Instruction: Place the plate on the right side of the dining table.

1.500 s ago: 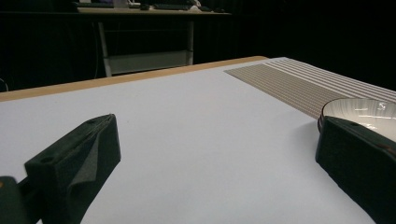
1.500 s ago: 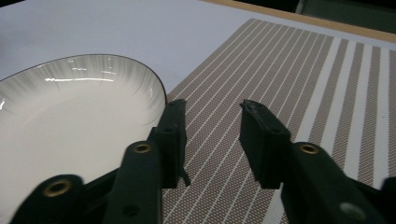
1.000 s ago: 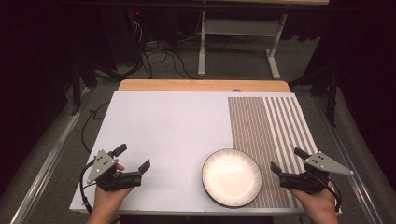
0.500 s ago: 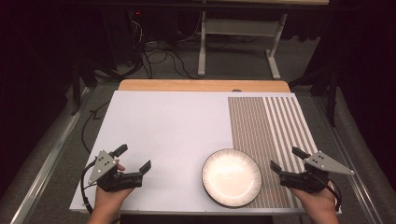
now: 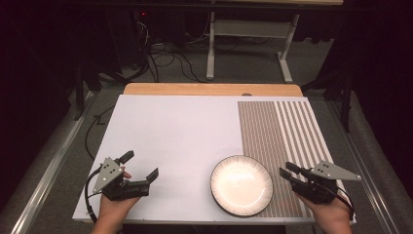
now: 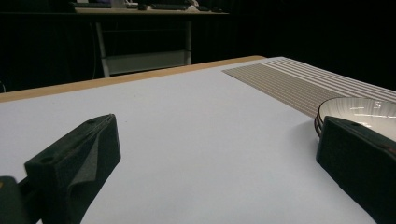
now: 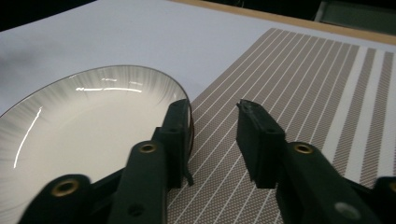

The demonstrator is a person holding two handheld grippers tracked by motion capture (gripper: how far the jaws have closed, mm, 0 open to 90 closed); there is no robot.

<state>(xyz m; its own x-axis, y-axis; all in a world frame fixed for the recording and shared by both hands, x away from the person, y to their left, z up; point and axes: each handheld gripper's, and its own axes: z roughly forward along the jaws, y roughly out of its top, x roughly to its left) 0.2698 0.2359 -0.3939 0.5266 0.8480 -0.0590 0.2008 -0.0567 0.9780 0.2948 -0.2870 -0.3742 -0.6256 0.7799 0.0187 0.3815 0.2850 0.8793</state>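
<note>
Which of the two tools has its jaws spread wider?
The left tool, on the plain white part of the table. Its jaws stand far apart, while those of the right tool beside the plate have just been closing, with nothing between them.

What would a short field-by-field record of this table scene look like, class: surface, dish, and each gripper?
surface: white table with a striped mat at its right
dish: plate, empty, overlapping the mat's edge
left gripper: jaws wide apart, nothing between them
right gripper: jaws have just been closing, nothing between them, beside the plate's rim
</note>
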